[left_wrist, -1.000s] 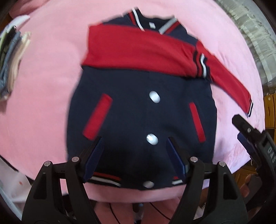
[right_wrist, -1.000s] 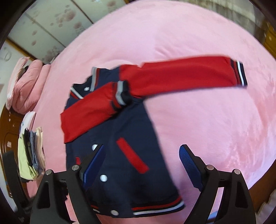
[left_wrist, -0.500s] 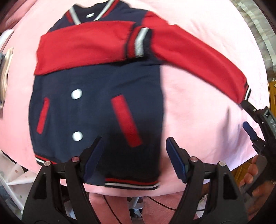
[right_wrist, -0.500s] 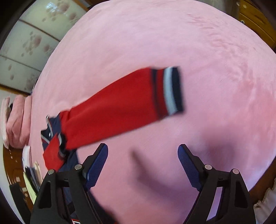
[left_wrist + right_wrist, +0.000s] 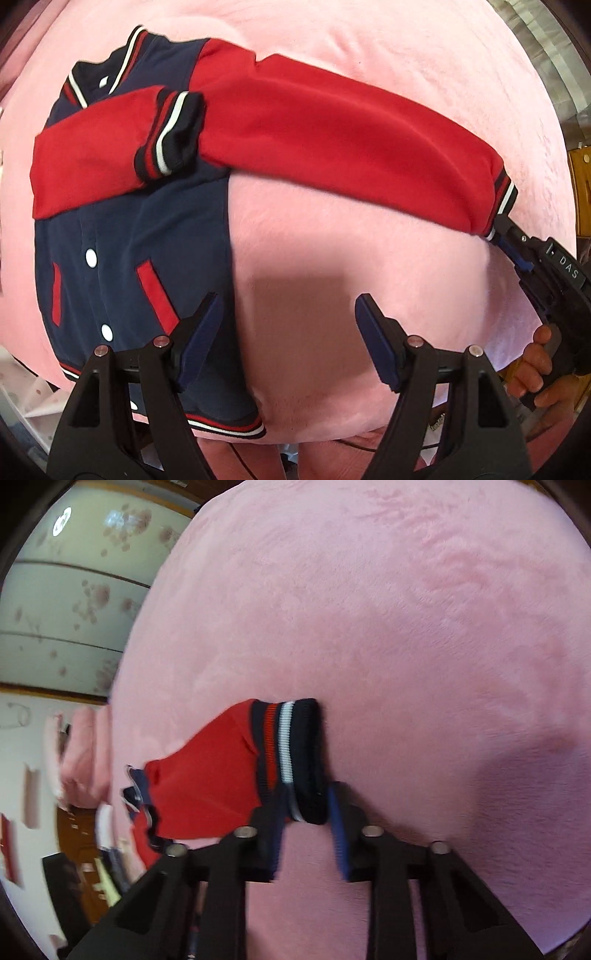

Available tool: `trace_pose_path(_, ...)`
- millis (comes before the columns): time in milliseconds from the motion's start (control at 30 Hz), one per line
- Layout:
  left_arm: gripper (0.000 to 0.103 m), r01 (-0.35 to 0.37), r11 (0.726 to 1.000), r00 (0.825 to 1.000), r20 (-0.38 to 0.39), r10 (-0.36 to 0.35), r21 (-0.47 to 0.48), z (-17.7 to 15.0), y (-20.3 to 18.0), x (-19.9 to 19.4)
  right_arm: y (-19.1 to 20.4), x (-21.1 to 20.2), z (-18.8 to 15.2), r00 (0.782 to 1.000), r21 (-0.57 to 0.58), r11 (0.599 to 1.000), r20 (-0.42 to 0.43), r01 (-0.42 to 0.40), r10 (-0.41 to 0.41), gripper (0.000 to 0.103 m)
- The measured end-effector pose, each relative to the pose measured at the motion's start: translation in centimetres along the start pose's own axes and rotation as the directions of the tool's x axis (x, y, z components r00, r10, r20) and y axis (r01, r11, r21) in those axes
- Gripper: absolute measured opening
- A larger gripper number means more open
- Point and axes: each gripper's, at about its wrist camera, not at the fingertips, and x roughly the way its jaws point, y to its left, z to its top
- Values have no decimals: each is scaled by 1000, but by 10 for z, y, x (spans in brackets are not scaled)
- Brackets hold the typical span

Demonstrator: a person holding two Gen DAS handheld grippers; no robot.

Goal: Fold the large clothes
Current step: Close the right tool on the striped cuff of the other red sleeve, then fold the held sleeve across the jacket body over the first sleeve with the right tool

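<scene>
A navy varsity jacket [image 5: 140, 229] with red sleeves lies front-up on the pink blanket [image 5: 332, 280]. One red sleeve [image 5: 92, 158] is folded across the chest. The other red sleeve [image 5: 351, 147] stretches out to the right. My right gripper [image 5: 306, 819] is shut on that sleeve's striped cuff [image 5: 295, 753]; it also shows in the left wrist view [image 5: 498, 232] at the cuff [image 5: 504, 195]. My left gripper [image 5: 288, 339] is open and empty, above the jacket's right hem edge.
The pink blanket [image 5: 406, 609] covers a bed. A stack of folded clothes [image 5: 107, 867] and a pink pillow [image 5: 81, 760] lie at the far left of the right wrist view. Wooden furniture [image 5: 580, 192] stands at the right.
My right gripper has moved up to the outstretched sleeve's cuff and shut on it. My left gripper has shifted right, past the jacket's edge, staying open.
</scene>
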Motion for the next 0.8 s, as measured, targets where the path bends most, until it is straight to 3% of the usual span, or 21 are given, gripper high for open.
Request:
trace_pose_path(67, 72, 1, 1000, 1000, 5, -1, -9, 4, -3, -3, -1, 1, 5, 1000, -15, 1000, -2, 16, -16, 10)
trace_pose_path(300, 72, -28, 999, 1000, 6, 29, -26, 10, -1, -15, -10, -8, 7, 1000, 16, 1000, 5, -23, 23, 8)
trace_pose_path(500, 71, -20, 999, 1000, 6, 20, -35, -4, 5, -26, -11, -36, -8, 990, 58, 990, 69, -130, 126, 7)
trace_pose_path(633, 72, -50, 997, 991, 121, 57, -65, -23, 20, -56, 1, -62, -14, 961, 69, 965, 126, -255, 245, 7)
trace_pose_path(800, 71, 25, 993, 968, 250, 6, -118, -30, 64, -95, 45, -92, -26, 916, -4, 935, 197, -355, 349, 7)
